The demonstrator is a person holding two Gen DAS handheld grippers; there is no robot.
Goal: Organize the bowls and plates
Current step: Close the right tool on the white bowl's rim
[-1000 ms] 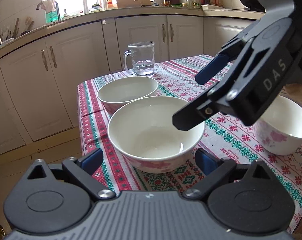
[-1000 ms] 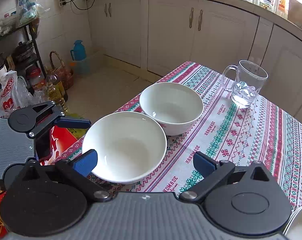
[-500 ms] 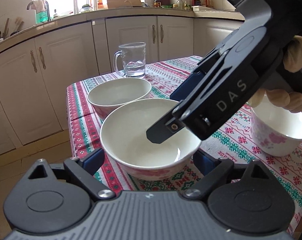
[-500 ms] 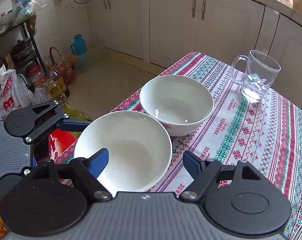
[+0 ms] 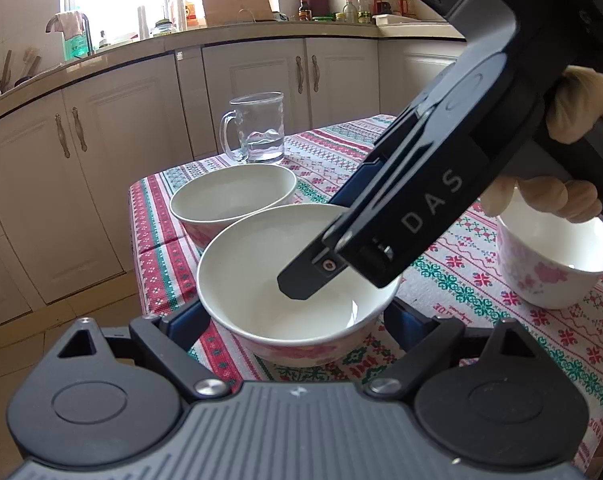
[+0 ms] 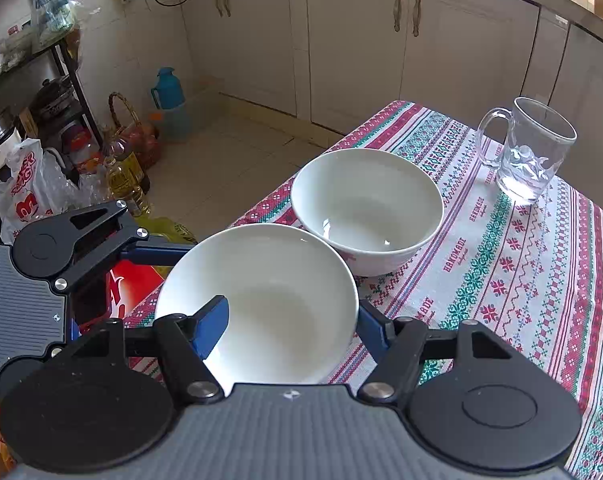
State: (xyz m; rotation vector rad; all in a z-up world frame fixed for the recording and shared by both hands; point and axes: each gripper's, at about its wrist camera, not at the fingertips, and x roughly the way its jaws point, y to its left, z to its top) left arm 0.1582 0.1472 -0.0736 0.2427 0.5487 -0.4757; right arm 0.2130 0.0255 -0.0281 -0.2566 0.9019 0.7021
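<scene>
From the left wrist, the left gripper [image 5: 297, 320] stands wide, its blue-padded fingers either side of the near white ceramic bowl [image 5: 261, 280] at the front left corner of the red-and-green patterned tablecloth [image 5: 461, 280]; the black right gripper [image 5: 321, 264] dips one finger inside that bowl; a second white bowl [image 5: 233, 192] sits just behind, touching it; a small pink-flowered cup [image 5: 553, 264] stands toward the right edge; a clear glass mug [image 5: 257, 128] stands near the far edge.

From the right wrist, the right gripper [image 6: 289, 320] straddles the near bowl's [image 6: 269, 292] rim, jaws apart, one blue pad [image 6: 213, 328] inside, the other outside; the second bowl [image 6: 365, 204] lies beyond, the mug [image 6: 529, 152] farther right.
</scene>
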